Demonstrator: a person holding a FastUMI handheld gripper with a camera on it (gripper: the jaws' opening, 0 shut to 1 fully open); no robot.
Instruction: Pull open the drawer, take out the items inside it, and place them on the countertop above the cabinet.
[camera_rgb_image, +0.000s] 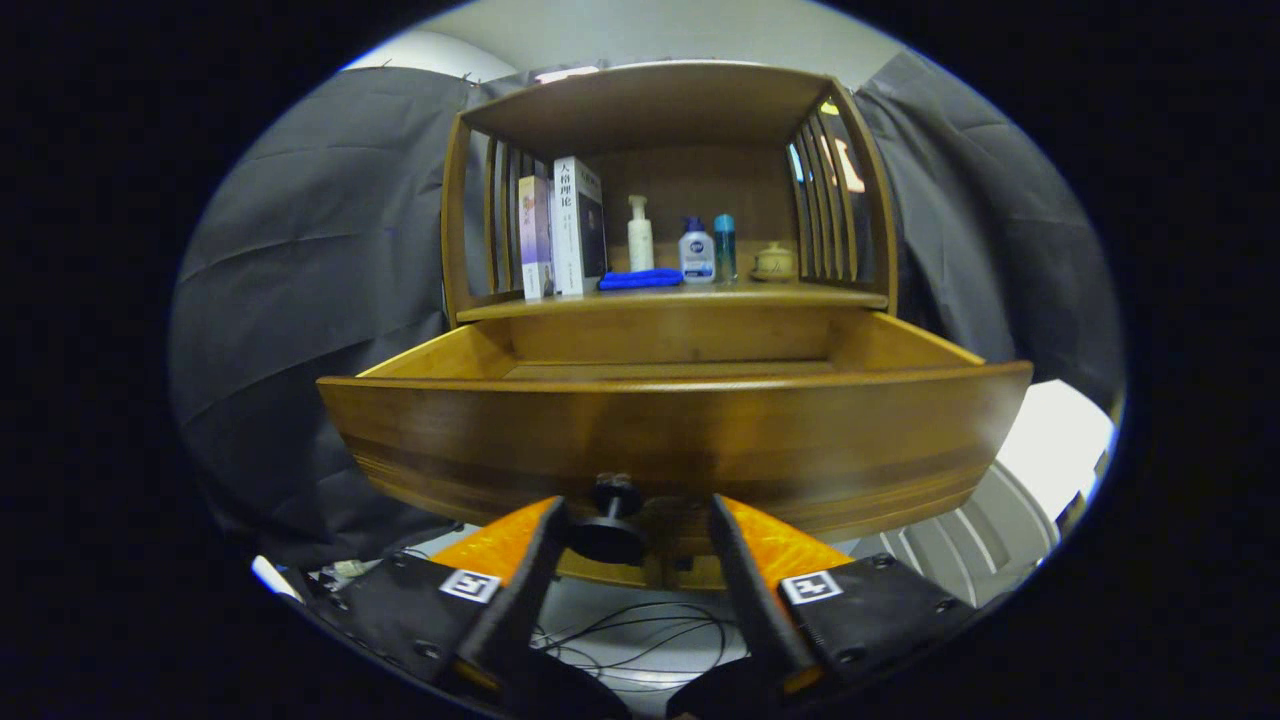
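Note:
The wooden drawer (680, 440) stands pulled out of the cabinet toward me. Its front panel hides most of the inside; I see only a strip of bare floor and the back wall. The black round knob (612, 525) sticks out from the panel's lower middle. My gripper (637, 508) is open, with the knob between its orange fingers (505, 540). The knob sits close to the left finger, and a gap separates it from the right finger. On the countertop (670, 298) above the drawer lies a blue cloth (640, 279).
Two books (565, 230) stand at the countertop's left. A white pump bottle (640, 235), two small bottles (705, 250) and a small lidded pot (773, 262) stand along the back. Slatted sides and a roof enclose the shelf. Cables (650, 630) lie on the floor below.

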